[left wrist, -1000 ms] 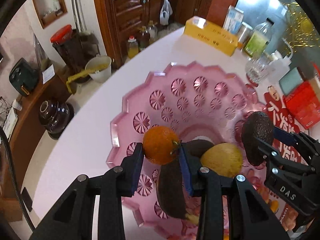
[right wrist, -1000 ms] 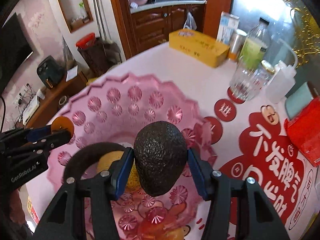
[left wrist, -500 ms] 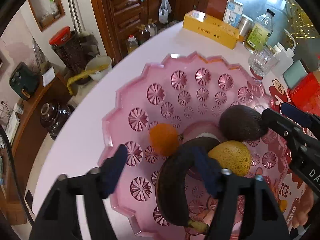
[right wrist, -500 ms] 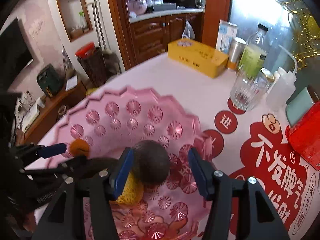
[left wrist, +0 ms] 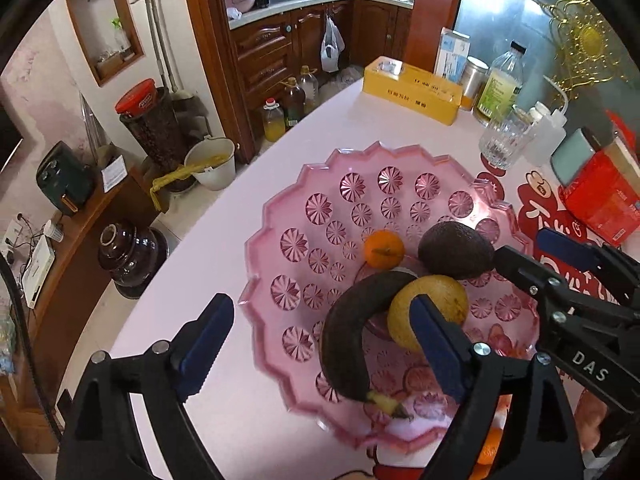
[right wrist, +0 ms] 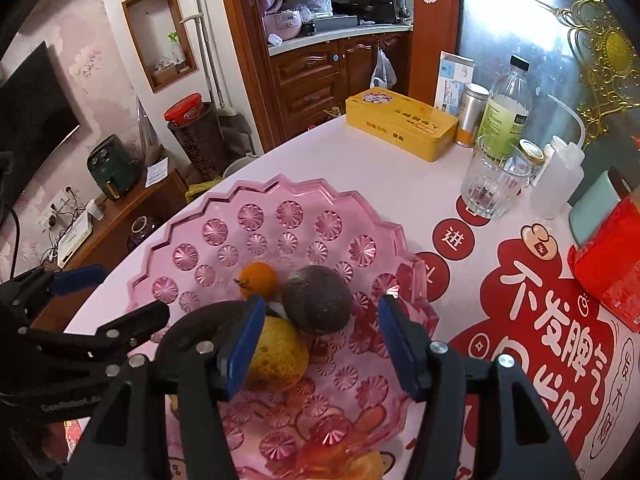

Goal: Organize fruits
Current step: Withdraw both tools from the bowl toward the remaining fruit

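A pink cut-glass bowl [left wrist: 280,240] [right wrist: 224,208] holds a tangerine [left wrist: 384,249] [right wrist: 258,278], a dark avocado [left wrist: 456,250] [right wrist: 318,304], a yellow round fruit [left wrist: 436,300] [right wrist: 280,352] and a blackened banana [left wrist: 352,328]. My left gripper [left wrist: 320,332] hangs above the bowl's near left side. Its jaws are opening and its pads touch nothing. My right gripper [right wrist: 322,340] is open above the bowl, and the avocado lies loose in the bowl beyond its pads. Each gripper shows at the edge of the other wrist view.
At the table's far side stand a yellow tin [left wrist: 412,88], a green-labelled bottle [left wrist: 500,88], a glass tumbler [left wrist: 502,148] and a white squeeze bottle [right wrist: 560,176]. A red box [left wrist: 600,200] sits at the right. The round table's edge [left wrist: 200,248] drops off left of the bowl.
The left gripper let go of the tangerine and the right let go of the avocado. Both fruits now lie in the bowl. Both grippers have lifted away, and the left jaws spread wide.
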Demonstrator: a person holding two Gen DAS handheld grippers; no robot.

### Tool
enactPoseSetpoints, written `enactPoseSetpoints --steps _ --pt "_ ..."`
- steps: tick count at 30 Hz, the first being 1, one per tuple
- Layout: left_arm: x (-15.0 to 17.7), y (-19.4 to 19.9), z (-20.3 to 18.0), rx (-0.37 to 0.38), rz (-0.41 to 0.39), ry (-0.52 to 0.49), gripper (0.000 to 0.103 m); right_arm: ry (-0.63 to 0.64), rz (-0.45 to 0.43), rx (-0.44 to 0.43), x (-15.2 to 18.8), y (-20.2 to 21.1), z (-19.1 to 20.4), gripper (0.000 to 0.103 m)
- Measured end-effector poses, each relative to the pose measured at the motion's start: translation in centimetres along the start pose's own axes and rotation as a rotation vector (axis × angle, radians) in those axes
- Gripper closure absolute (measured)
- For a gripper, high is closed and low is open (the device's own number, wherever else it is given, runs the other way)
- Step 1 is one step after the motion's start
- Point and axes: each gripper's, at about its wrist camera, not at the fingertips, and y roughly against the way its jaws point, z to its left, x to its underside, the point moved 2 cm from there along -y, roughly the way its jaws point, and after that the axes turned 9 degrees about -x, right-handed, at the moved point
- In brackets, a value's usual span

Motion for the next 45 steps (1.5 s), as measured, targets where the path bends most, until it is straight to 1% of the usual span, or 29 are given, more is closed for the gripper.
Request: enactPoseSetpoints --steps 9,15,18,26,30,36,40,42,45 --pt "2.4 6.0 2.3 -0.038 -0.047 0.03 0.011 0.022 -0.027 -0.022 1.2 3.6 1.9 0.044" --pt "3.7 9.7 2.3 -0.067 -0.081 0.035 0.011 0.053 -0.071 -0.018 2.1 7.1 3.1 0.044" --pt "4.6 12.4 2.2 -0.072 -0.106 0.042 0.011 0.059 -0.088 -0.02 2.6 8.8 3.4 0.044" --pt "7.0 17.3 0.9 -0.075 -0.152 0.056 0.01 0.065 -0.135 -0.042 4.7 14.3 3.6 0.044" --pt "8.3 18.7 -0.2 -0.057 -0.164 0.065 0.01 0.067 -0.15 -0.05 6.0 17.0 3.3 0.044" --pt "10.8 20.2 -2.8 -0.01 -0.182 0.081 0.009 0.075 -0.157 -0.028 9.2 20.4 2.0 0.044" --pt "13.0 19.9 -4.7 0.017 -0.172 0.078 0.009 0.077 -0.154 0.008 11.9 21.6 0.6 0.044" --pt "14.1 19.5 -5.5 0.018 -0.168 0.07 0.009 0.075 -0.151 0.032 13.4 21.9 -0.1 0.044" --pt "15.8 18.3 -6.8 0.018 -0.152 0.051 0.009 0.068 -0.137 0.045 15.2 21.7 -1.2 0.044"
